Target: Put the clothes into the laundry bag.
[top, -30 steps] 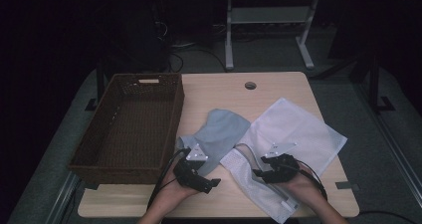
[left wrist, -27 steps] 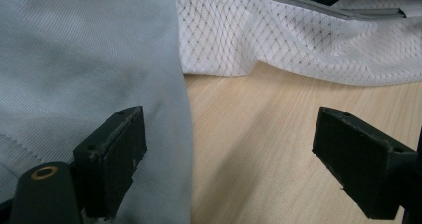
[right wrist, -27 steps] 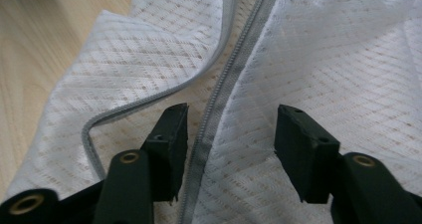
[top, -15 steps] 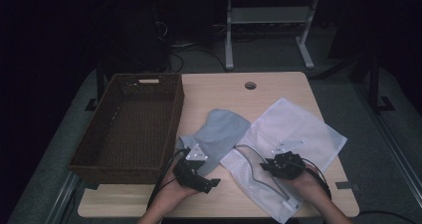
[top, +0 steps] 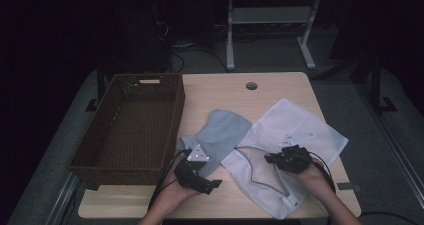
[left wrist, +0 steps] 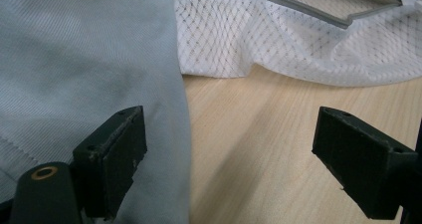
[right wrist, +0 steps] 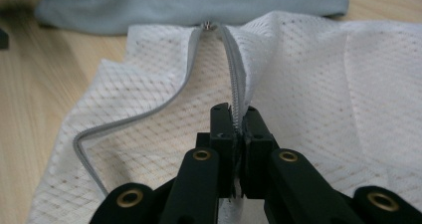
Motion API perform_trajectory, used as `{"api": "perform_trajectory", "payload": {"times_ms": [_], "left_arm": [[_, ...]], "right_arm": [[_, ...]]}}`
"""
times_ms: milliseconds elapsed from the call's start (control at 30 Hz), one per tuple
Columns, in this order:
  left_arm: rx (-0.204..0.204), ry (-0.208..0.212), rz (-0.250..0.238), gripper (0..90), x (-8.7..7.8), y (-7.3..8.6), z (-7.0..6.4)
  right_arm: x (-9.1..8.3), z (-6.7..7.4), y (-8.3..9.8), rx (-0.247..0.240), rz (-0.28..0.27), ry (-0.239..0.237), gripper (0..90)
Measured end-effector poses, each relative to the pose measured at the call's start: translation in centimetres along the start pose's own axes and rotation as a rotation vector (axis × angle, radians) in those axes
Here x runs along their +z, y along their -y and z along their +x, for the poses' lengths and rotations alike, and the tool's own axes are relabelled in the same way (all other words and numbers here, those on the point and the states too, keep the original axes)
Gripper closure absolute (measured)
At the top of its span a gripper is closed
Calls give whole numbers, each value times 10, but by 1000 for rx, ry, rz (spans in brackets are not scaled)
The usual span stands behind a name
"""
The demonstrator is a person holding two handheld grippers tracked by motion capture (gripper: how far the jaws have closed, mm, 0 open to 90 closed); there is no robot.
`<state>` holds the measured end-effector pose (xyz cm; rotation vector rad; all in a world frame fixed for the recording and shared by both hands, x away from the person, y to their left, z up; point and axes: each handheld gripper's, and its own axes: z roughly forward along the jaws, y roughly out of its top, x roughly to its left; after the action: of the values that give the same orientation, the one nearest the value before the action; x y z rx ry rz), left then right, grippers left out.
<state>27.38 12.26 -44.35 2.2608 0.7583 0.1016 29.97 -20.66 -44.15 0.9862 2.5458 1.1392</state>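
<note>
my right gripper (right wrist: 238, 129), jaws just closing, pinches the zipper edge (right wrist: 238, 92) of the mesh bag (top: 295, 130) near right; left gripper (left wrist: 229, 149) gapes empty beside the grey cloth (top: 220, 132). bag open, cloth not yet inside.

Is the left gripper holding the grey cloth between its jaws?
No, the left gripper stands open, one jaw over the grey cloth, the other over the bare table.
</note>
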Motion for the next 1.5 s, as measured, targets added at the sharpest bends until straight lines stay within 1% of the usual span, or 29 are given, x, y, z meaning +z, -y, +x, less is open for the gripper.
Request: {"api": "perform_trajectory", "payload": {"times_ms": [33,100,167,200,267,300,367,400,433,467,533,633,733,867,1000,1167,1300,1333,1400,1500], "left_arm": [[0,2,0,131,0,0,0],[0,4,1,131,0,0,0],[0,5,2,131,0,0,1],[-1,7,2,131,0,0,1],[-1,7,3,131,1,0,1],[-1,6,3,131,1,0,1],[-2,6,2,131,0,0,0],[-2,5,1,131,0,0,0],[-1,5,1,131,0,0,0],[1,5,2,131,1,0,0],[1,6,2,131,1,0,0],[3,7,3,131,1,0,0],[3,7,4,131,1,0,0],[3,6,4,131,1,0,0],[4,6,3,131,1,0,0],[6,7,3,131,1,-1,0],[9,5,-3,131,-2,-3,0],[3,8,-6,131,-2,-5,0],[6,7,-5,131,-4,-9,-1],[7,4,-17,133,-6,-19,-1]], "right_arm": [[-1,-1,-2,-1,1,2,863],[-3,-4,-7,-8,-15,12,862],[-6,-7,-9,-3,-28,5,862],[-8,-9,-10,16,-35,-8,863],[-10,-11,-11,20,-38,-18,863],[-12,-12,-11,24,-38,-13,863],[-14,-14,-13,39,-40,-19,863],[-15,-15,-15,39,-44,-8,864],[-17,-16,-16,40,-52,-6,863],[-20,-18,-18,45,-59,-15,863],[-26,-20,-22,38,-74,-4,863],[-34,-23,-27,41,-95,4,863],[-40,-26,-33,23,-108,22,864],[-47,-29,-43,14,-129,36,864],[-52,-34,-53,3,-131,49,864],[-61,-43,-68,4,-141,44,863],[-66,-47,-69,13,-158,46,863],[-67,-48,-68,16,-158,47,863],[-69,-49,-67,17,-158,50,862],[-70,-50,-66,14,-156,49,862]]}}
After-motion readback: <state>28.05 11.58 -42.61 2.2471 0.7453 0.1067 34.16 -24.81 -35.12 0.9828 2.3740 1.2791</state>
